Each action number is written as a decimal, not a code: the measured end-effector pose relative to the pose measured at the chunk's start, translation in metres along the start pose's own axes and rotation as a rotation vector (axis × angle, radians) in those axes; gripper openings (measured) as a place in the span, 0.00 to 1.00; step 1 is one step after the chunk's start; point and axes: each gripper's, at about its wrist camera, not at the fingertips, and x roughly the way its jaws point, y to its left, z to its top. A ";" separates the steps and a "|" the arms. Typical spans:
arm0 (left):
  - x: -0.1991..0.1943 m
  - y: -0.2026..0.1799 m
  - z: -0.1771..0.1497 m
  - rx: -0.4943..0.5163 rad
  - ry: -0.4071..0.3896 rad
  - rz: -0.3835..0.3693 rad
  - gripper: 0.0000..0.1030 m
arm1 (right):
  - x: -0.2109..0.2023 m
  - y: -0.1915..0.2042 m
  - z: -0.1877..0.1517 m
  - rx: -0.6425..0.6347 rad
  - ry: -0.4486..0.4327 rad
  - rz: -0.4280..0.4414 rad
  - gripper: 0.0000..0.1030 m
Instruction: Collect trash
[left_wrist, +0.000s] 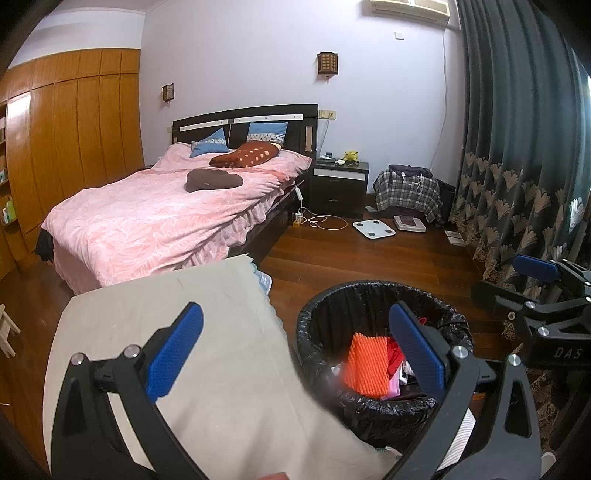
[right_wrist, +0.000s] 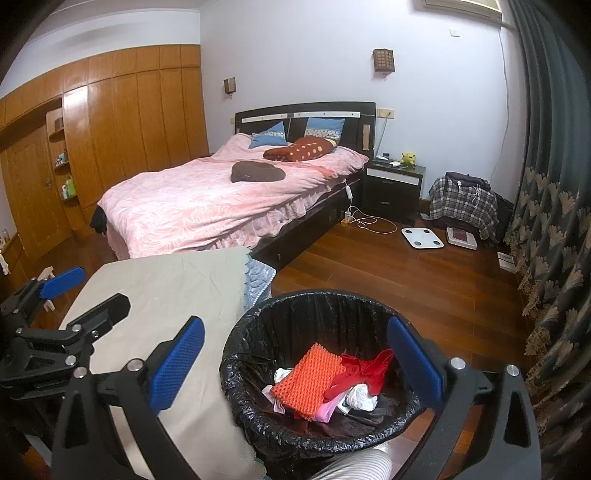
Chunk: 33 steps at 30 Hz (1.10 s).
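Observation:
A round trash bin (right_wrist: 314, 295) lined with a black bag stands on the wooden floor, right of a table under a beige cloth (right_wrist: 166, 288). Inside lie an orange foam net (right_wrist: 310, 380), red crumpled wrapping (right_wrist: 365, 369) and white paper scraps (right_wrist: 360, 400). My right gripper (right_wrist: 295, 325) hangs open above the bin, holding nothing. My left gripper (left_wrist: 295, 310) is open and empty too, straddling the table's edge and the bin (left_wrist: 369, 286). In the left wrist view the orange net (left_wrist: 365, 365) shows inside the bin, and the right gripper (left_wrist: 513, 280) sits at the far right.
A bed with a pink cover (left_wrist: 155, 214) fills the middle of the room. A nightstand (left_wrist: 340, 184), two floor scales (left_wrist: 373, 228), a cable (left_wrist: 325, 221) and a plaid-draped seat (left_wrist: 406, 192) line the far wall. Dark curtains (left_wrist: 517, 166) hang at right, a wooden wardrobe (left_wrist: 74, 129) at left.

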 end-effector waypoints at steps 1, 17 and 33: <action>0.000 0.000 0.000 0.000 0.000 0.000 0.95 | 0.000 0.000 0.000 -0.001 0.000 -0.001 0.94; 0.000 0.000 0.002 0.000 0.000 0.000 0.95 | 0.001 0.001 -0.001 -0.001 0.000 -0.002 0.94; 0.000 0.000 0.002 0.001 0.002 -0.001 0.95 | 0.001 0.002 -0.002 -0.003 0.001 -0.003 0.94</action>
